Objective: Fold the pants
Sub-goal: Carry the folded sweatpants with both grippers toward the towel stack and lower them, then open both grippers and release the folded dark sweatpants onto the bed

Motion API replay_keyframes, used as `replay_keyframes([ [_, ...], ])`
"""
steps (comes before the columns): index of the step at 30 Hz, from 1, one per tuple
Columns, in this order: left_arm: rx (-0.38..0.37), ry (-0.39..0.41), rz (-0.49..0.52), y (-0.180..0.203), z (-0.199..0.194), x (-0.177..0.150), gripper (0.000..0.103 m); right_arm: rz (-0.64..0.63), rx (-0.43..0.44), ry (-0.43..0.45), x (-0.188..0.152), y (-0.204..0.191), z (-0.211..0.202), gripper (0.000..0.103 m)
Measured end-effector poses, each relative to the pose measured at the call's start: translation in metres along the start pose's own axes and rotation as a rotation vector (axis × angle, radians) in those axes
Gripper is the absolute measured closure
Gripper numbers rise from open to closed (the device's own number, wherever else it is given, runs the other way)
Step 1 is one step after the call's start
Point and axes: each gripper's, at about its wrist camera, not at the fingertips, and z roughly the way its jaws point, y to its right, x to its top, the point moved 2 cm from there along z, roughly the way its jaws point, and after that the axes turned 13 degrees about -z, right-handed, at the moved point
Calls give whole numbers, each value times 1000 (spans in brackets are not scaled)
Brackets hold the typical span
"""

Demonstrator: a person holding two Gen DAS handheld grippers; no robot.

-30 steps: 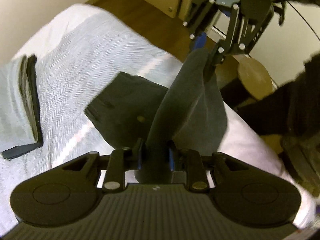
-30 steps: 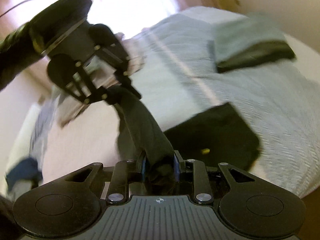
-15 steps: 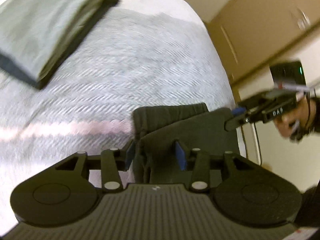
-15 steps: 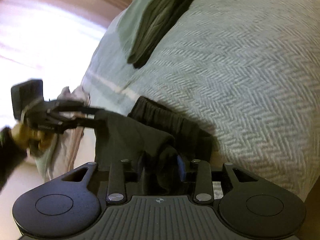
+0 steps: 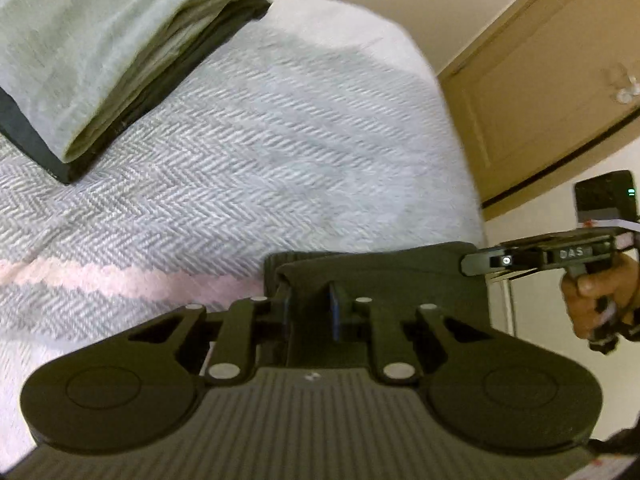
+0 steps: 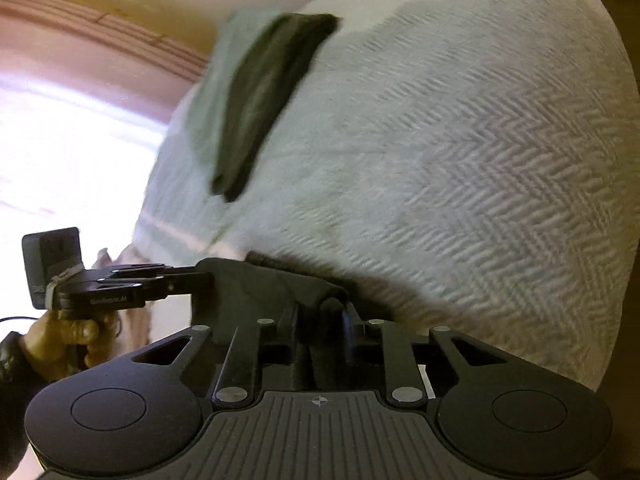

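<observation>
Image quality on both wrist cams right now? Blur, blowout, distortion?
Left wrist: mostly sharp on the herringbone blanket, slight smear at its far edge, fisheye bends the door. Right wrist: window side blown out white, folded clothes stack motion-blurred.

Opposed close wrist views, shared bed (image 5: 280,152)

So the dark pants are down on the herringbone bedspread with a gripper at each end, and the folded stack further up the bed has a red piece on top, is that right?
Not quite: the top piece of the folded stack is pale sage green, over a dark layer, as the left wrist view shows. The rest holds: the dark pants lie on the grey-white herringbone bedspread, with the left gripper and right gripper on them, jaws closing.
</observation>
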Motion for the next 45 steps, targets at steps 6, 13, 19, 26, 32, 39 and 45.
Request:
replay_keyframes([
  [6, 16, -28, -76, -19, 11, 6, 67, -31, -24, -48, 8, 17, 11, 71],
  [13, 110, 60, -100, -28, -59, -22, 74, -315, -94, 28, 2, -46, -41, 70],
  [19, 162, 71, -182, -39, -115, -105, 74, -476, 112, -156, -51, -104, 5, 70],
  [26, 181, -6, -422, -55, -123, -232, 74, -552, 15, -213, -63, -86, 43, 71],
  [32, 44, 49, -660, -62, -95, -289, 73, -559, 5, -152, -78, -119, 33, 70],
  [39, 21, 157, -687, -99, -80, -278, 80, -733, -20, -263, -158, -132, 51, 70],
  [45, 108, 325, -743, -141, -123, -285, 98, -743, -153, -216, -178, -142, 32, 69],
])
